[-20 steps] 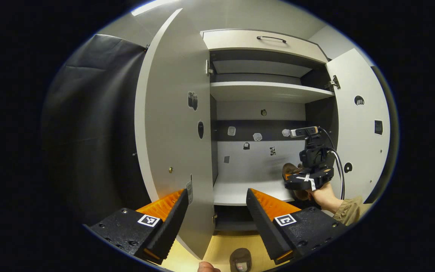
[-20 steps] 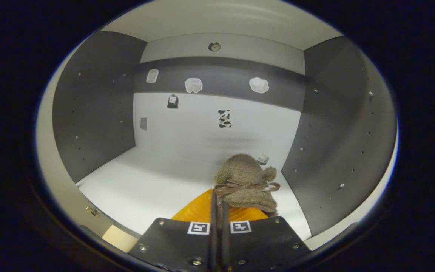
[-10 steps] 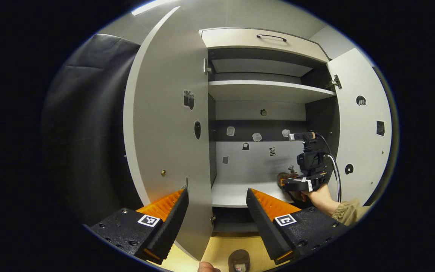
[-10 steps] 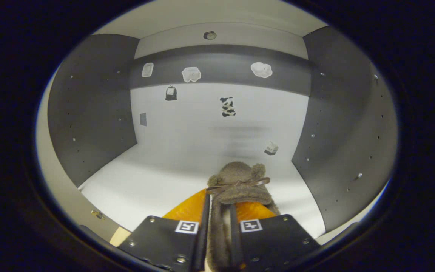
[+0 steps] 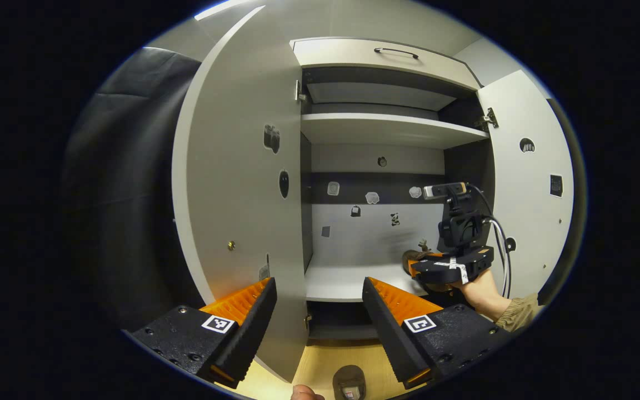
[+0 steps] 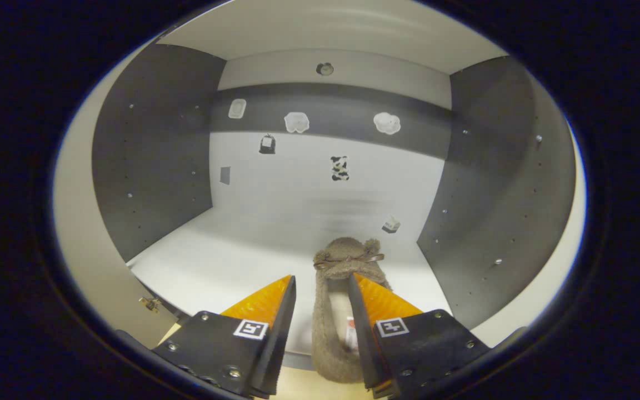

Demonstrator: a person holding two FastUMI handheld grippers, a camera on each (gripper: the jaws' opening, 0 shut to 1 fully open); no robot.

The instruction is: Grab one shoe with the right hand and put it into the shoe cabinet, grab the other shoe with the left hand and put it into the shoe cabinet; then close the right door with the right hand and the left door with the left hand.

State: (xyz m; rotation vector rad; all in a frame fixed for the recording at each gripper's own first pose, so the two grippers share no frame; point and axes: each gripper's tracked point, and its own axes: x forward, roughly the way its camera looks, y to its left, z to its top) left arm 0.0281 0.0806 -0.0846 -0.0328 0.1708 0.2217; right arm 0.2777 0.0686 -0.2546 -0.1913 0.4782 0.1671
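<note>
The shoe cabinet stands open, with pale shelves and dark side walls. Its left door swings out toward the camera in the left gripper view, and its right door is open on the far side. Small stickers dot the back wall of the middle compartment.

One fuzzy brown shoe with a thin bow on its toe lies on the white shelf of that compartment, toe pointing inward, near the right wall, its heel reaching out over the front edge. The right hand-held gripper is partly open, its fingers straddling the shoe's heel end; the left finger stands clear of it, and whether the right one touches cannot be told. In the left gripper view that same gripper sits at the shelf's right front, held by a hand.

The left hand-held gripper is wide open and holds nothing, its fingers either side of the left door's edge without touching it. Below it, the other shoe sits on the wooden floor.
</note>
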